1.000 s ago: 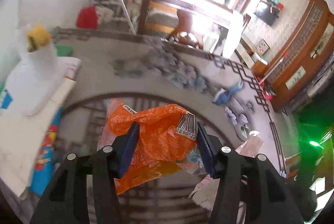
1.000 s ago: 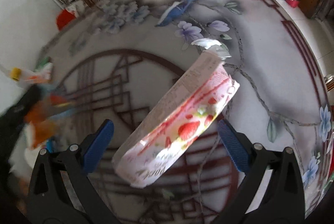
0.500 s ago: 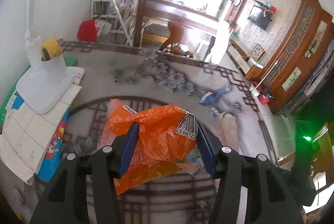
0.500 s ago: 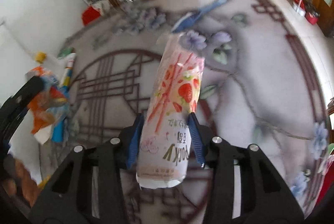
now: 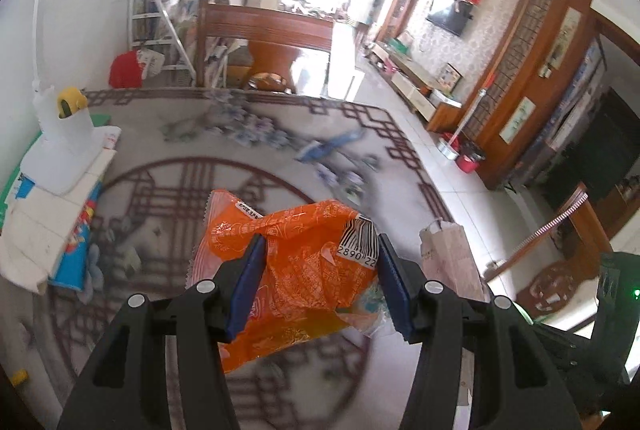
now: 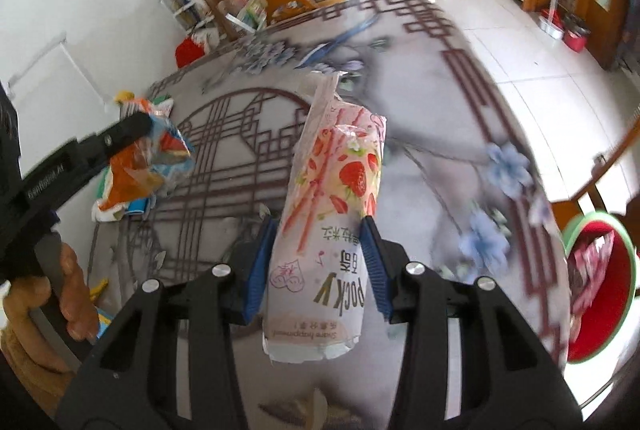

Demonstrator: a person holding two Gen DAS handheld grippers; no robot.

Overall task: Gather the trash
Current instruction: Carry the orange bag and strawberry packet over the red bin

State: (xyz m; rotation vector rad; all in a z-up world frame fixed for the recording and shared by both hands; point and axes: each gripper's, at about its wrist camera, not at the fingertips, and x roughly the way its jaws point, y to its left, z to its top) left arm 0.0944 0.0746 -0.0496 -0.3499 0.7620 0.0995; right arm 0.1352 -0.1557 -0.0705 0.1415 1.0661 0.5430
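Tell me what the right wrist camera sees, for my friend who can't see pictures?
The right gripper squeezes a pink strawberry snack box above a patterned table. At left, the left gripper holds an orange wrapper. A red bin sits at the right edge.

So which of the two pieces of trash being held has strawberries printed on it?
The pink Pocky box, clamped in the right gripper. The other piece, in the left gripper, is a crumpled orange wrapper with a barcode, no strawberries.
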